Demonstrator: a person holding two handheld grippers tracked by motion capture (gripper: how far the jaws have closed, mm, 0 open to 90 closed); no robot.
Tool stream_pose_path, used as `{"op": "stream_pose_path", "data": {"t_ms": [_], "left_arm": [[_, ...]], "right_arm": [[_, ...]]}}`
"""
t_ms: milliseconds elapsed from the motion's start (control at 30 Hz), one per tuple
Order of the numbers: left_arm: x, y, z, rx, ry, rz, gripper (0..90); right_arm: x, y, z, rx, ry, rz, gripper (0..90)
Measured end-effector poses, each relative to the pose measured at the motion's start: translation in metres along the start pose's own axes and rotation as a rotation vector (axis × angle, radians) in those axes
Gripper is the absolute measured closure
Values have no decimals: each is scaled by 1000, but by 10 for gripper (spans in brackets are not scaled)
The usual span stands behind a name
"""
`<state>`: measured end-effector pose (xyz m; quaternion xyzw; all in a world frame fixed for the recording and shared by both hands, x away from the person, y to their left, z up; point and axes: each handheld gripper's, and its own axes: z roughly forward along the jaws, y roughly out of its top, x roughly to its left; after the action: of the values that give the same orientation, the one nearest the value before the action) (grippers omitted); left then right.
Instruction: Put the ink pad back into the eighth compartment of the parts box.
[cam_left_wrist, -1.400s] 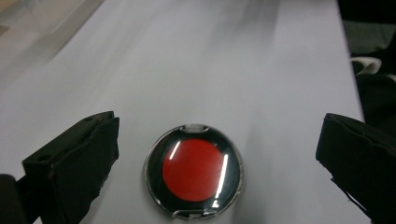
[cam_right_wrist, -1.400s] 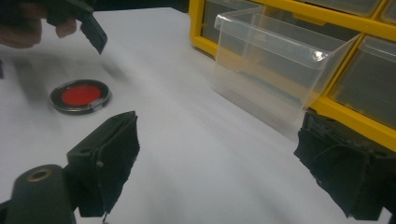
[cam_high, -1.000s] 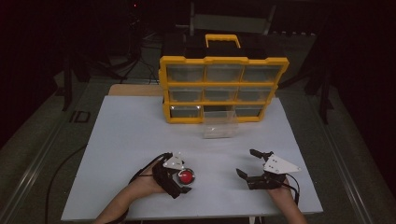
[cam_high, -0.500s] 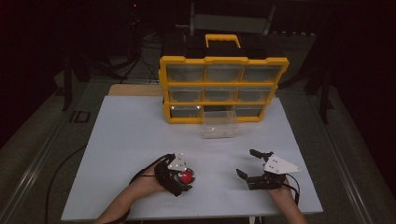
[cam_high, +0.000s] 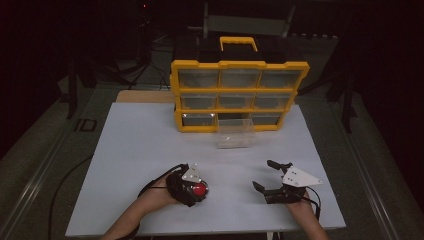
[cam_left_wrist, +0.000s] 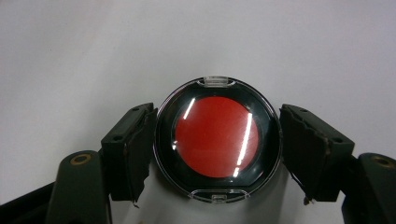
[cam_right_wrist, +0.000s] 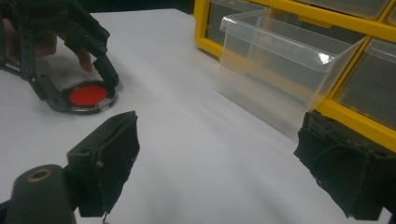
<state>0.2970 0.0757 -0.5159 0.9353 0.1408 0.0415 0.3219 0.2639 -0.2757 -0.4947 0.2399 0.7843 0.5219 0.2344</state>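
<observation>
A round clear case with a red disc inside (cam_left_wrist: 217, 135) lies flat on the white table (cam_high: 150, 150) near its front edge. My left gripper (cam_left_wrist: 218, 144) straddles it, and both pads touch the case's rim, so it is shut on the case. The high view has the case (cam_high: 200, 189) under my left gripper (cam_high: 196, 192). My right gripper (cam_high: 263, 174) rests to the right of it, open with nothing between its jaws. In the right gripper view my right gripper (cam_right_wrist: 217, 149) faces a clear plastic drawer (cam_right_wrist: 280, 70).
A yellow organiser (cam_high: 239, 95) with several clear drawers stands at the back of the table. One clear drawer (cam_high: 235, 132) sits pulled out in front of its bottom row. The table's front edge lies just behind both hands.
My left gripper has shifted slightly around the red case, which has stayed in nearly the same spot. The right gripper has not moved.
</observation>
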Motion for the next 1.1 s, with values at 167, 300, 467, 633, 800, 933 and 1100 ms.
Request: {"op": "stream_pose_path", "data": {"t_ms": [167, 300, 467, 633, 800, 933, 1100], "left_arm": [[0, 2, 0, 14, 2, -5, 298], [0, 3, 0, 20, 2, -11, 298], [-1, 6, 0, 38, 6, -8, 300], [-1, 6, 0, 39, 8, -10, 300], [1, 8, -5, 51, 3, -3, 300], [2, 9, -11, 49, -11, -5, 300], [4, 16, -23, 49, -17, 14, 300]], "right_arm": [[0, -1, 1, 5, 3, 3, 126], [0, -1, 2, 8, 2, 0, 126], [0, -1, 1, 7, 0, 1, 126], [0, -1, 1, 5, 2, 3, 126], [-1, 0, 0, 1, -1, 4, 126], [-1, -1, 0, -2, -3, 9, 126], [-1, 0, 0, -1, -6, 4, 126]]}}
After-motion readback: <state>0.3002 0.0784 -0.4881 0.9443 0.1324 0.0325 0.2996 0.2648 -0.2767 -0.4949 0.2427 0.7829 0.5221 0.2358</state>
